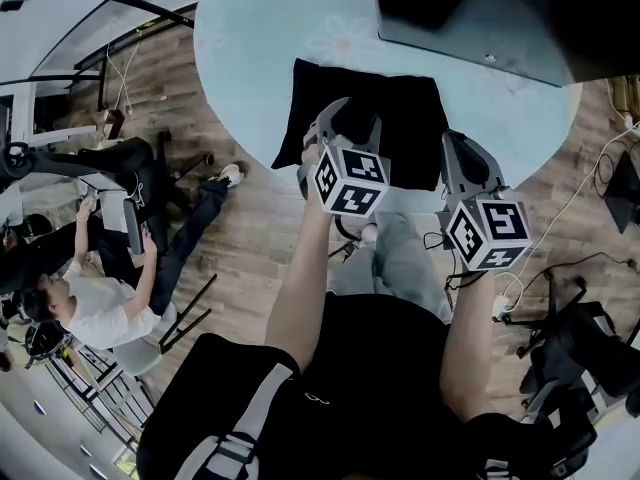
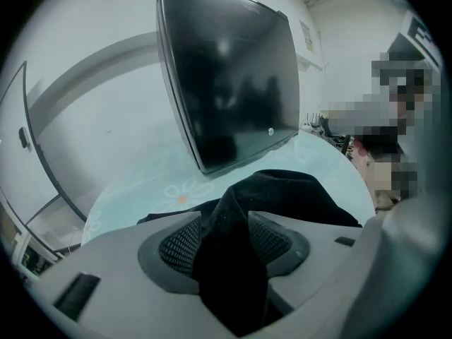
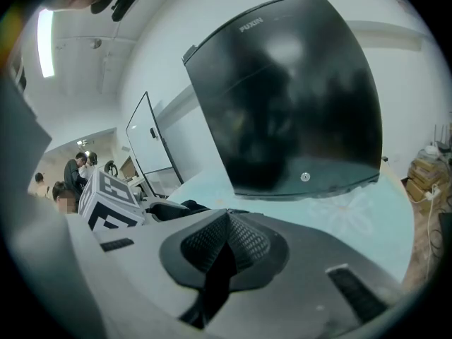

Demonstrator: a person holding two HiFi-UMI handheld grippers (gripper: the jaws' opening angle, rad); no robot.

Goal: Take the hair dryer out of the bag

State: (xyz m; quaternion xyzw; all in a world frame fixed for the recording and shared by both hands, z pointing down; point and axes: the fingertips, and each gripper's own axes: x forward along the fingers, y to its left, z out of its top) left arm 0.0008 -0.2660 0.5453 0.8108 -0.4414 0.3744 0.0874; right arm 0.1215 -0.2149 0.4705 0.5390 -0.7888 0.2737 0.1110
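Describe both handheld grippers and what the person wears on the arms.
The left gripper and right gripper have pale grey plastic bodies with dark, mesh-textured pads. Each carries a white cube with black square markers. The top is black and short-sleeved, white stripes on the left sleeve.

Grey left tool (image 1: 352,120) (checkered cube (image 1: 350,180)), striped sleeve (image 1: 240,416).

table (image 1: 250,28): bag (image 1: 415,118) lies on it, at the near edge | monitor (image 1: 480,13): on the table, behind the bag and to its right | left gripper (image 1: 350,118): above the near part of the bag | right gripper (image 1: 452,143): just beside the bag, at its right | seated person (image 1: 100,313): left of the table, well apart
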